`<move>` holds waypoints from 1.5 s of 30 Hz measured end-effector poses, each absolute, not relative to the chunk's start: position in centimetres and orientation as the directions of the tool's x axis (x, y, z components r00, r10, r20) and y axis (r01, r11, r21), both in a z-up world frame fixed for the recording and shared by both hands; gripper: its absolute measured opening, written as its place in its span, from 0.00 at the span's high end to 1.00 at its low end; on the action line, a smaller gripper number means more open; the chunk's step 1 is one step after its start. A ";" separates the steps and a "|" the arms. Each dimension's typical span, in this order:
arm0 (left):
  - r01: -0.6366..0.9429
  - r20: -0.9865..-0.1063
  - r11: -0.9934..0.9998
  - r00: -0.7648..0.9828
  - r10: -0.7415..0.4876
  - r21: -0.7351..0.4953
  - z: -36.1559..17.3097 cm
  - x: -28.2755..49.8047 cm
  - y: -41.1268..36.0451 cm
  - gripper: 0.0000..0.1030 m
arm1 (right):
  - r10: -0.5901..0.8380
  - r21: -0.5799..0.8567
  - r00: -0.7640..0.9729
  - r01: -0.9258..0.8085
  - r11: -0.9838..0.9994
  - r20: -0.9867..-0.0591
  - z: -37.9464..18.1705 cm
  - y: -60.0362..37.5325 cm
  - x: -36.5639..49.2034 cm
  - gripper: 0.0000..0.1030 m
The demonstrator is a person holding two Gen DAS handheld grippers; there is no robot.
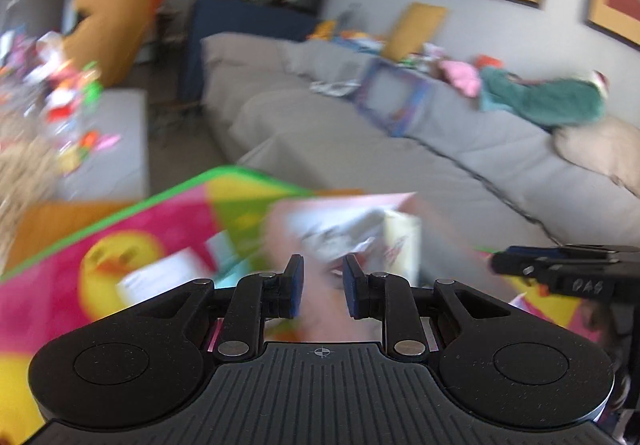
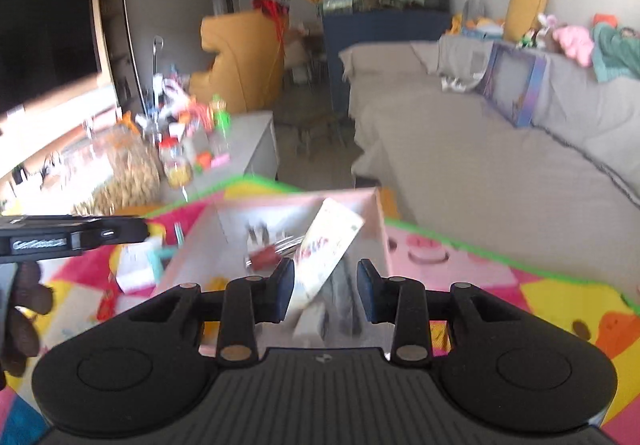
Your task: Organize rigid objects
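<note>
While my right gripper (image 2: 325,291) hangs over the play mat (image 2: 560,297), its jaws stand apart with a pale flat packet (image 2: 320,257) leaning between them; the left pad is at the packet's edge, the right pad clear of it, so I'm not clamping it. The packet is cream with red lettering, tilted, its top corner poking up out of the pink open box (image 2: 372,233). In the box I can also make out something red and silvery, too blurred to name.

My left gripper (image 1: 323,287) shows a narrow gap between its blue pads, with only smeared pink behind it; I can't tell if anything is pinched. Just ahead sits that same pink box (image 1: 360,205), the packet (image 1: 400,241) standing in it.

Beyond the mat runs the grey sofa (image 2: 480,149), a purple boxed toy (image 2: 516,85) propped against its back.
</note>
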State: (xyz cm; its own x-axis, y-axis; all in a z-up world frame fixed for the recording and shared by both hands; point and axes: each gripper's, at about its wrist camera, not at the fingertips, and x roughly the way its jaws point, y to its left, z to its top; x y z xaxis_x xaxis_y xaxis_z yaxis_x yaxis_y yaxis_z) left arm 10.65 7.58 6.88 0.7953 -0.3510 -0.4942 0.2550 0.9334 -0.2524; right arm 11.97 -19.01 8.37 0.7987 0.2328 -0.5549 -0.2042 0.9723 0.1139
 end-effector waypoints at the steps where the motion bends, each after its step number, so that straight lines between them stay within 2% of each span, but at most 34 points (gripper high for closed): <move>1: 0.214 -0.500 0.942 0.805 -0.320 -0.258 6.2 10.2 8.8 0.76 | 0.241 0.115 0.792 -0.213 0.970 -0.561 8.3 -18.5 12.3 0.67; 3: 0.118 -0.525 0.963 0.819 -0.233 -0.243 4.9 9.6 11.1 0.76 | 0.275 0.126 0.777 -0.248 0.961 -0.566 8.3 -17.2 12.7 0.66; 6: -0.008 -0.563 0.979 0.819 -0.112 -0.206 3.3 8.7 13.7 0.76 | 0.352 0.161 0.739 -0.320 0.934 -0.575 9.2 -14.1 14.7 0.58; 11: -0.001 -0.546 0.956 0.821 -0.166 -0.293 1.4 8.0 16.8 0.76 | 0.447 0.204 0.624 -0.423 0.883 -0.642 10.4 -6.6 19.6 0.56; 15: 0.023 -0.520 0.945 0.830 -0.200 -0.327 0.7 7.6 17.4 0.76 | 0.398 0.118 0.570 -0.464 0.878 -0.719 9.4 -0.2 22.9 0.56; 18: 0.034 -0.529 0.930 0.814 -0.239 -0.366 0.3 7.9 17.6 0.76 | 0.291 -0.022 0.569 -0.479 0.877 -0.769 7.6 4.3 25.0 0.56; 21: 0.024 -0.526 0.920 0.814 -0.245 -0.392 0.3 7.9 17.9 0.76 | 0.156 -0.225 0.631 -0.480 0.848 -0.760 5.2 7.6 26.5 0.59; 23: 0.013 -0.512 0.910 0.824 -0.245 -0.414 0.3 7.6 18.6 0.76 | 0.078 -0.322 0.648 -0.475 0.819 -0.758 3.5 8.9 27.3 0.68; 26: -0.031 -0.517 0.903 0.828 -0.217 -0.429 0.3 7.6 19.4 0.76 | 0.056 -0.296 0.577 -0.498 0.815 -0.815 2.0 8.7 27.5 0.84; 29: -0.065 -0.540 0.898 0.817 -0.202 -0.435 0.3 7.7 20.0 0.76 | 0.081 -0.272 0.545 -0.536 0.799 -0.834 2.0 8.3 25.7 0.87; 35: -0.092 -0.535 0.881 0.822 -0.196 -0.464 0.5 7.3 20.7 0.76 | 0.179 -0.105 0.373 -0.628 0.771 -0.910 2.6 7.2 21.7 0.87; 37: -0.096 -0.537 0.878 0.820 -0.197 -0.469 0.4 7.2 20.7 0.76 | 0.191 -0.092 0.336 -0.671 0.736 -0.922 2.8 7.0 20.1 0.87; 39: -0.095 -0.537 0.878 0.820 -0.198 -0.469 0.4 7.2 20.6 0.76 | 0.193 -0.102 0.333 -0.695 0.712 -0.923 3.4 6.9 19.0 0.87; 42: -0.085 -0.530 0.884 0.825 -0.196 -0.460 0.6 7.0 20.2 0.76 | 0.202 -0.159 0.434 -0.663 0.732 -0.878 5.2 6.6 19.5 0.83; 45: -0.074 -0.528 0.896 0.827 -0.191 -0.439 0.5 7.1 19.7 0.76 | 0.094 -0.301 0.551 -0.582 0.755 -0.829 4.9 7.4 21.8 0.81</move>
State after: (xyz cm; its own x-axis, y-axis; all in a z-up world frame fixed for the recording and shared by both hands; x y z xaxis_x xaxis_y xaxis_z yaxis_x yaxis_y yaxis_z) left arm 7.05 19.72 0.53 0.8273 -0.1908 -0.5284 -0.0737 0.8956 -0.4387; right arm 21.81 7.36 4.95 0.5510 0.0942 -0.8292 -0.5821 0.7554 -0.3010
